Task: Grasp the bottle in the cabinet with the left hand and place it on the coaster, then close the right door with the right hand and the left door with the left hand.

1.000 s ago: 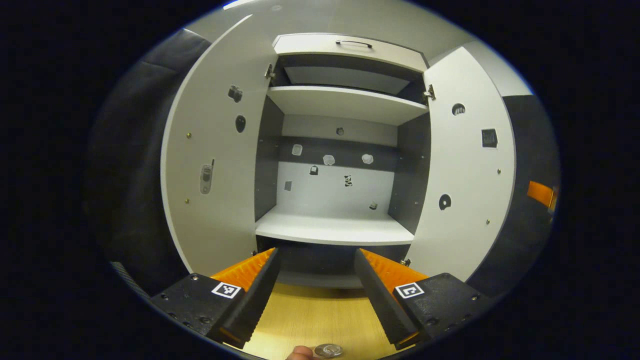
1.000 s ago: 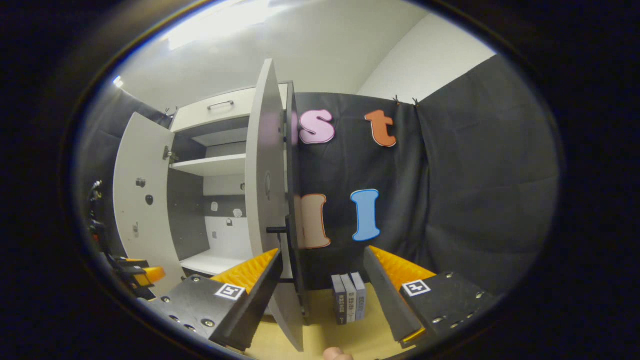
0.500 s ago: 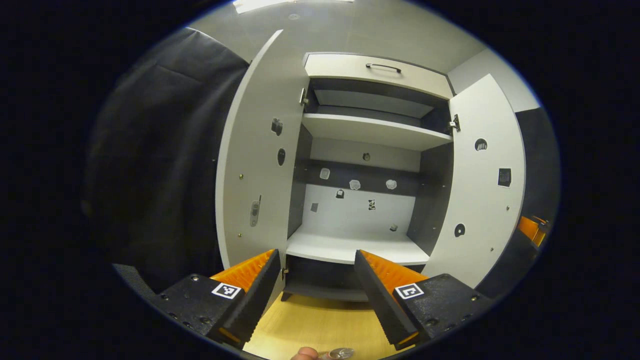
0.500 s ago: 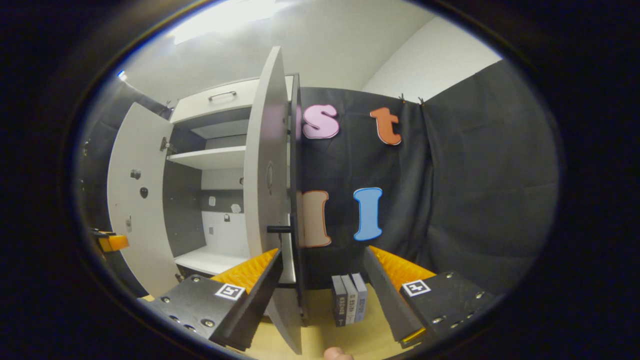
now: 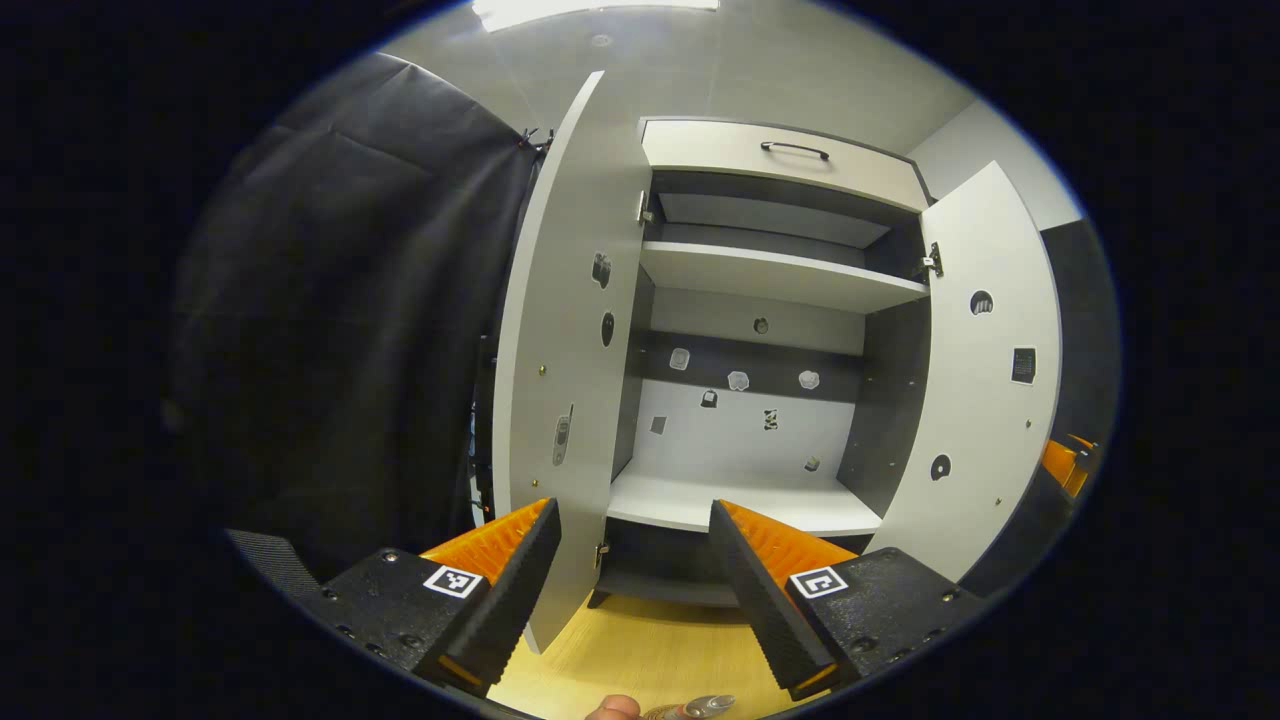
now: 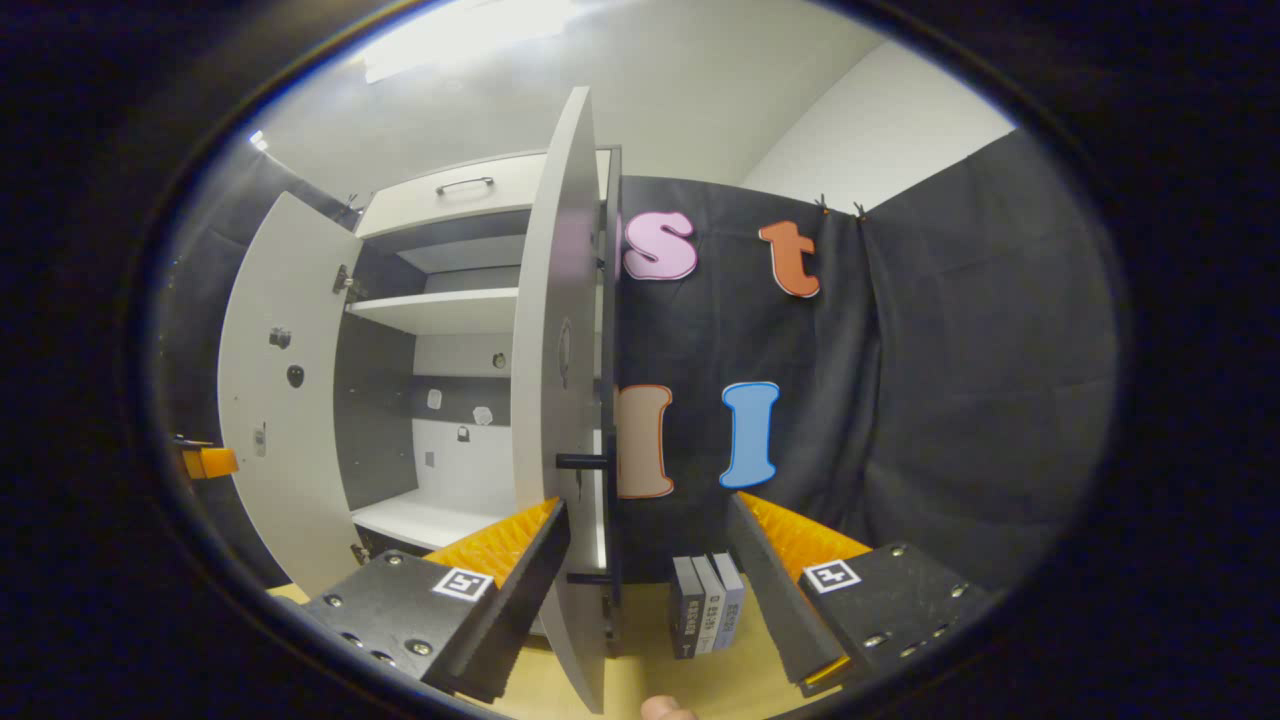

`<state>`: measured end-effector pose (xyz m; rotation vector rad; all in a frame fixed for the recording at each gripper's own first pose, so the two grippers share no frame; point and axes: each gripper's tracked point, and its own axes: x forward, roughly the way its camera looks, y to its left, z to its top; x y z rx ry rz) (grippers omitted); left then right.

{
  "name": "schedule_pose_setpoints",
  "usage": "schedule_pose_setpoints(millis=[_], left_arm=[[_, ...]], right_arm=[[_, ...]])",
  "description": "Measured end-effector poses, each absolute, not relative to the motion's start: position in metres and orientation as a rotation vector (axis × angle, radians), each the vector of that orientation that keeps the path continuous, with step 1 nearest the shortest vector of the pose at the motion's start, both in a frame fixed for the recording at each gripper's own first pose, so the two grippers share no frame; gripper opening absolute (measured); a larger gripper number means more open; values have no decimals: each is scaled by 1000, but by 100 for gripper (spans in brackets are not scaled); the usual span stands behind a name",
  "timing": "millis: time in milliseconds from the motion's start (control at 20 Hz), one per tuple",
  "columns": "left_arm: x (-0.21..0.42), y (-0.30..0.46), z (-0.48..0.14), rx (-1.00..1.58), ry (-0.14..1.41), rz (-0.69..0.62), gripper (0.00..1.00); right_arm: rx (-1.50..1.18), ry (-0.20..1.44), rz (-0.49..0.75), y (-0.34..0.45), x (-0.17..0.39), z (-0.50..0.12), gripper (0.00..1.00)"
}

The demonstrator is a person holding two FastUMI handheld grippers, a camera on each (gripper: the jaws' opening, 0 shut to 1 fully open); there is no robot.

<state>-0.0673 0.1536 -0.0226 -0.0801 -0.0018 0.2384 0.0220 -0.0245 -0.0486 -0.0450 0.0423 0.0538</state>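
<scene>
In the left gripper view, your left gripper (image 5: 632,575) sits at six o'clock with its fingers spread wide and nothing between them. Ahead, the cabinet (image 5: 770,330) stands with both doors swung out. The left door (image 5: 560,380) is at about nine o'clock from the centre, its lower edge just beside your left finger. The right door (image 5: 985,380) is at three o'clock. The lower shelf (image 5: 740,505) lies just above the fingertips, the upper shelf (image 5: 780,275) at twelve o'clock. At the very bottom edge, near six o'clock, the bottle (image 5: 700,707) shows its cap above the wooden table (image 5: 650,650), with a fingertip (image 5: 612,708) just beside it; the coaster under it is hard to make out.

In the right gripper view, your right gripper (image 6: 648,575) is also at six o'clock, fingers apart and holding nothing. The right door (image 6: 560,400) stands edge-on between them, its dark handle (image 6: 582,461) just above your left finger. A few books (image 6: 708,605) stand upright on the table between the fingers, toward five o'clock. The other gripper (image 6: 205,462) peeks in at nine o'clock.
</scene>
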Motion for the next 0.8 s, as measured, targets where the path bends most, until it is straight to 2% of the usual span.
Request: schedule_pose_setpoints(millis=[50,100,150,200,300,350,400,450,500,750,800], left_arm=[[-68,155,-22,-77,-4,239,93],[-68,156,-20,-74,-6,243,96],[-68,157,-18,-71,-7,244,96],[-69,157,-17,-68,-8,243,93],[-71,158,-12,-54,-20,241,96],[-72,160,-9,-43,-26,245,93],[-71,162,-8,-31,-31,251,96],[-72,165,-5,-19,-37,258,93],[-70,167,-5,-9,-41,265,96],[-77,181,-7,-1,-40,308,96],[-78,185,-7,2,-39,317,96]], right_arm=[[-46,41,57,-22,22,-48,97],[-46,41,63,-19,22,-48,92],[-41,42,72,-15,21,-49,97],[-34,44,85,-10,21,-50,97],[-20,49,116,2,22,-52,97],[-14,51,137,10,23,-52,97],[-10,52,158,18,23,-53,97],[-6,54,179,27,25,-54,97],[-3,56,198,35,26,-55,97],[11,67,269,68,37,-61,97],[7,71,274,72,42,-63,92]])
